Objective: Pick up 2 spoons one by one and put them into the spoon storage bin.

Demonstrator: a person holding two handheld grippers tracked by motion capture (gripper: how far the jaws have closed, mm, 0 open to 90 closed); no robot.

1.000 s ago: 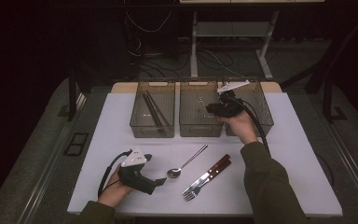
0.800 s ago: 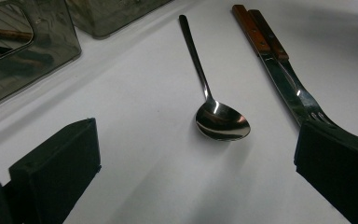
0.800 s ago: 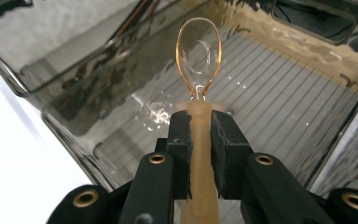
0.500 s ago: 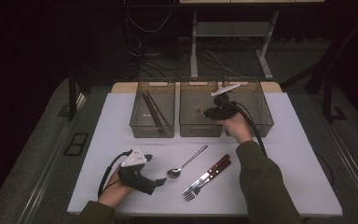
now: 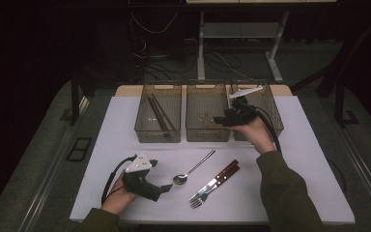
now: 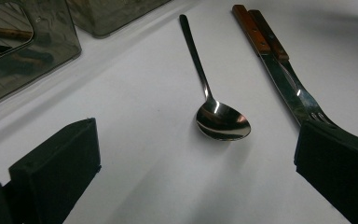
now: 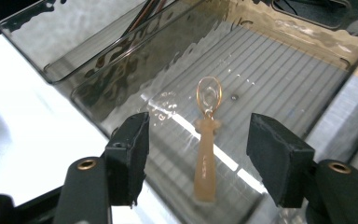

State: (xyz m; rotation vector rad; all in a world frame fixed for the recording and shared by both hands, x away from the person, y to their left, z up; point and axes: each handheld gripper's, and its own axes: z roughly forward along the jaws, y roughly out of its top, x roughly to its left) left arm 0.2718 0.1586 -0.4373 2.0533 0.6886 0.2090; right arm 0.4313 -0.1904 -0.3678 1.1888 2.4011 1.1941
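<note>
Cutlery lies nearest the person on the white table (image 5: 299, 145): a steel spoon (image 5: 193, 170) with its bowl toward the left gripper (image 5: 163, 189), and just right of it a fork (image 5: 204, 192) and a knife (image 5: 224, 172) with wooden handles, side by side and touching. In the left gripper view the spoon (image 6: 214, 102) sits on the table ahead of the 2 black jaws, which stand wide apart with nothing between them; the fork's tines reach the right jaw's edge. The left hand (image 5: 118, 193) rests on the table near its front edge.

Farther back stand 3 clear bins in a row. The left bin (image 5: 158, 113) holds dark chopsticks (image 5: 158, 115). The right hand (image 5: 253, 130) holds the right gripper (image 5: 221, 121) over the front right corner of the middle bin (image 5: 207, 113). In the right gripper view its jaws have just been opening and now stand well apart; a small amber spoon (image 7: 207, 140) lies on the ribbed floor of that bin, below the gap between the jaws, touched by neither pad. The right bin (image 5: 270, 104) stands behind the hand.
</note>
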